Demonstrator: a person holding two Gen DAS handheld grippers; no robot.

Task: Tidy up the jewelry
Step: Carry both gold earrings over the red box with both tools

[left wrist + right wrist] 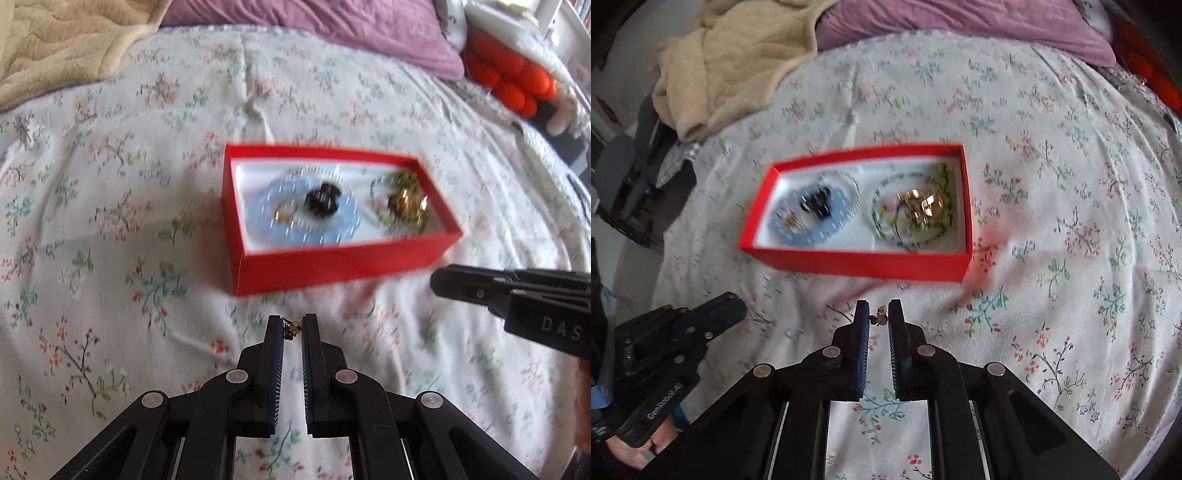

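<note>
A red box point(332, 267) point(849, 264) with a white lining lies on the flowered bedspread. Inside it lie a pale blue scalloped bracelet point(266, 210) point(783, 229), a black piece point(321, 199) point(816, 203), a small gold piece point(284, 218) and, at the right end, gold jewelry among green beads point(402, 203) point(923, 208). My left gripper point(293, 326) hangs in front of the box, shut on a small gold and black earring point(291, 328). My right gripper point(878, 315) is shut on another small gold earring point(879, 317). Each gripper shows at the edge of the other's view.
A beige blanket point(738, 66) and a purple pillow point(332, 26) lie at the far end of the bed. An orange plush object point(509, 81) sits far right. Dark clothes point(635, 177) hang off the bed's left edge. A hand point(631, 450) holds the left gripper's handle.
</note>
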